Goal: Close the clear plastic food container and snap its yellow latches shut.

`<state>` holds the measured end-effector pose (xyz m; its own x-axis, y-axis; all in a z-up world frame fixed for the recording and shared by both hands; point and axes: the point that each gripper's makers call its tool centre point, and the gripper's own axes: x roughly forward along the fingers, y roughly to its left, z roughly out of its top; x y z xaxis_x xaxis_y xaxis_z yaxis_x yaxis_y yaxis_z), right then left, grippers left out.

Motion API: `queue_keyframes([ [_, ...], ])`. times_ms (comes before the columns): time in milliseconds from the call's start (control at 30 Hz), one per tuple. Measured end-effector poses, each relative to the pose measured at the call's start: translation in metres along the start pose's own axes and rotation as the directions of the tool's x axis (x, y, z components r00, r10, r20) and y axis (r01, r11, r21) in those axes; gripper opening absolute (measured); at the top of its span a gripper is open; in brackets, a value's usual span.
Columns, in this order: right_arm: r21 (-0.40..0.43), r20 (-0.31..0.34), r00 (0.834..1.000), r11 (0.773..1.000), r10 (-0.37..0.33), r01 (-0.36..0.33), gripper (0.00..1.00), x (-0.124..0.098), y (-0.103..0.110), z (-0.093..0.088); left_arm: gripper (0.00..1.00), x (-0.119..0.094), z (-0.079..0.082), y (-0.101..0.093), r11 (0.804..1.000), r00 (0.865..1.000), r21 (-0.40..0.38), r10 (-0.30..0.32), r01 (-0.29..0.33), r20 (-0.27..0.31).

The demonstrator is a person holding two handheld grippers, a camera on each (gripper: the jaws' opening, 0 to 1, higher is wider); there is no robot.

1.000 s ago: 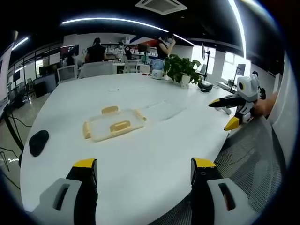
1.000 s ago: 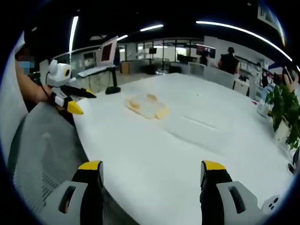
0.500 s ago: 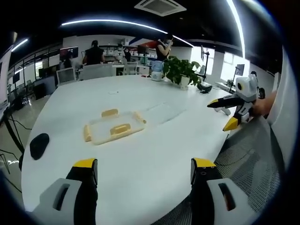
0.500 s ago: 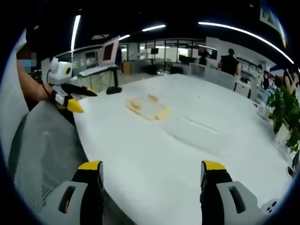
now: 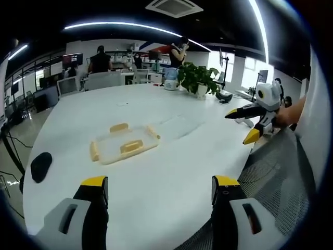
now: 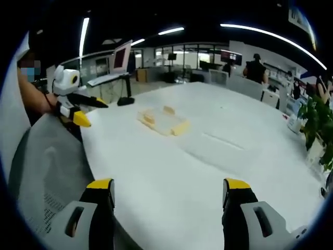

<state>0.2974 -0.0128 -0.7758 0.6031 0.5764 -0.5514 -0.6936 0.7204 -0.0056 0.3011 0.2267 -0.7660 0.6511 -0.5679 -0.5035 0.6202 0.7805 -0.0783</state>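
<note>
The clear plastic container [image 5: 124, 144] with yellow latches on its sides lies flat on the white table [image 5: 156, 172], well ahead of my left gripper [image 5: 160, 182]. That gripper's jaws are open with nothing between them. The right gripper [image 5: 240, 127] hovers at the table's right edge, jaws apart, held by a hand. In the right gripper view the container [image 6: 162, 120] sits far ahead and left of centre. My right gripper [image 6: 169, 183] is open and empty above the table's near edge. The left gripper [image 6: 92, 114] hangs open at the left. A faint clear flat sheet [image 5: 179, 125] lies beside the container.
A potted plant [image 5: 196, 78] and a water jug [image 5: 170, 83] stand at the far side of the table. A black mouse-like object [image 5: 40, 165] lies near the left edge. Mesh chair backs [image 5: 276, 172] [image 6: 47, 166] press against the near edge. A monitor [image 6: 120, 56] stands behind.
Both views have shifted slightly with the hands. The container lies where it was. Both grippers stay open and well short of it.
</note>
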Motion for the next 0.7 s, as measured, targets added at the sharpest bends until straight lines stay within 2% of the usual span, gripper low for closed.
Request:
queue_keyframes([
  [367,-0.019,-0.014,1.0,1.0,0.012,-0.013,0.86,0.012,-0.006,0.004,0.83,0.006,-0.001,0.007,1.0,1.0,-0.002,-0.009,0.009,-0.01],
  [700,-0.037,-0.02,1.0,0.999,0.022,-0.023,0.86,0.023,-0.013,0.013,0.82,0.016,0.006,0.016,1.0,1.0,0.003,-0.014,0.014,-0.007],
])
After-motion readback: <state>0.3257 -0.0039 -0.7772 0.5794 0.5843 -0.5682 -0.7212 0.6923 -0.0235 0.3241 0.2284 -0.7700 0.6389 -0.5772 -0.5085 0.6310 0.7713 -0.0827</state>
